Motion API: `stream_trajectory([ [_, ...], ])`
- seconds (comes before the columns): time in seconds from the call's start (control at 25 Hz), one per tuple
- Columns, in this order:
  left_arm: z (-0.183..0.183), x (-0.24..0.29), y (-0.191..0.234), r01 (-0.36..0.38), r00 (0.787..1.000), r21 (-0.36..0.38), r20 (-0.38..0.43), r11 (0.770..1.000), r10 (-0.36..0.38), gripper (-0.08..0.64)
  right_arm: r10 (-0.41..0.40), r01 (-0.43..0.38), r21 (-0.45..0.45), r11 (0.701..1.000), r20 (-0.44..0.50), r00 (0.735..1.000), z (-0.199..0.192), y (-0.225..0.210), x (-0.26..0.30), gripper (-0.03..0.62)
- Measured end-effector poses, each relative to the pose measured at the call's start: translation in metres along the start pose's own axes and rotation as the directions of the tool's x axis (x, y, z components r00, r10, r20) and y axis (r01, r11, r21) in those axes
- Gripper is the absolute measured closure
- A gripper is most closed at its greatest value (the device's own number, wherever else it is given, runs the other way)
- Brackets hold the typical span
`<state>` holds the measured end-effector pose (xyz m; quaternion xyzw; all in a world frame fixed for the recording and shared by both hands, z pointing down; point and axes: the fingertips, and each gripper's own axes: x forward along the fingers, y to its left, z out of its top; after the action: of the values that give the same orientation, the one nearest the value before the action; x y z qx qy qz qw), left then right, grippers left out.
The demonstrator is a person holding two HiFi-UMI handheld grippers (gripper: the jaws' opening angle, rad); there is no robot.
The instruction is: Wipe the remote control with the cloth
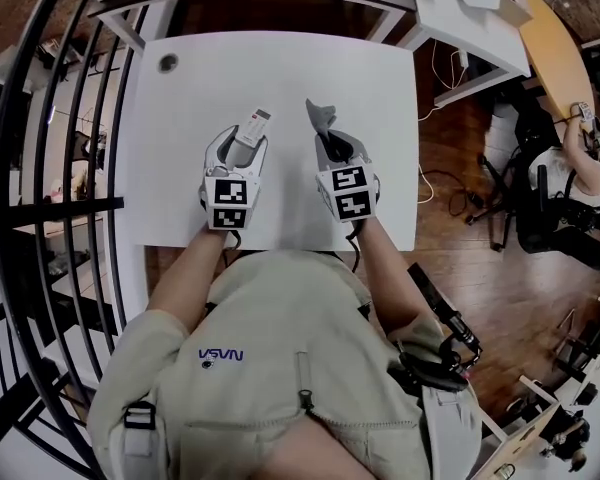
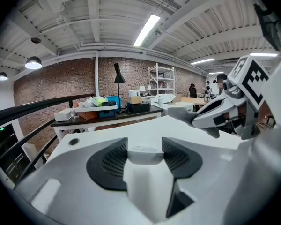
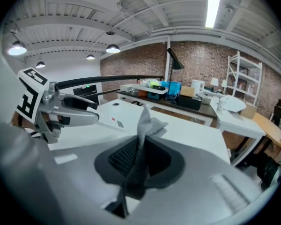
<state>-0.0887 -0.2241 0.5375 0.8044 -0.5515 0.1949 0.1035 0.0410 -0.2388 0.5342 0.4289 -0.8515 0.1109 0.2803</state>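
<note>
Clamped in my left gripper [image 1: 242, 146] was the remote control [image 1: 257, 121]; pinched tight in my right gripper [image 1: 337, 148] was the grey cloth [image 1: 322, 118], both above the white table [image 1: 280, 68]. They were side by side, not touching, so wiping looked unstarted, with every stroke left to do.

It is a loft-style lab or office: brick wall [image 2: 61, 86] at middle left, cluttered desk [image 2: 107, 117], shelf rack [image 2: 162, 78], hanging lamps [image 2: 33, 62] at upper left.
</note>
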Motion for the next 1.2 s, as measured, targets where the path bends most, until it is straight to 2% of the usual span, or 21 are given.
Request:
stream_trajectory([
  [0.28, -0.031, 0.015, -0.004, 0.023, 0.996, -0.007, -0.09, 1.0, -0.023, 0.321, -0.004, 0.005, 0.008, 1.0, -0.081, 0.997, -0.03, -0.007, 0.019, 0.555],
  [0.56, -0.061, 0.026, -0.014, 0.049, 0.981, -0.014, -0.188, 0.999, -0.051, 0.319, 0.025, -0.02, 0.028, 0.999, -0.184, 0.983, -0.062, -0.005, 0.034, 0.554],
  [0.76, -0.089, 0.038, -0.017, 0.05, 0.959, -0.009, -0.278, 0.999, -0.05, 0.319, 0.033, -0.035, -0.002, 0.999, -0.257, 0.966, -0.08, -0.003, 0.047, 0.552],
  [0.92, -0.109, 0.041, -0.017, 0.058, 0.932, -0.01, -0.359, 0.998, -0.058, 0.318, 0.044, -0.047, -0.001, 0.999, -0.305, 0.951, -0.09, 0.0, 0.054, 0.551],
  [1.2, -0.131, 0.045, -0.017, 0.058, 0.913, -0.017, -0.403, 0.998, -0.06, 0.316, 0.064, -0.064, 0.011, 0.998, -0.35, 0.935, -0.106, 0.002, 0.062, 0.526],
])
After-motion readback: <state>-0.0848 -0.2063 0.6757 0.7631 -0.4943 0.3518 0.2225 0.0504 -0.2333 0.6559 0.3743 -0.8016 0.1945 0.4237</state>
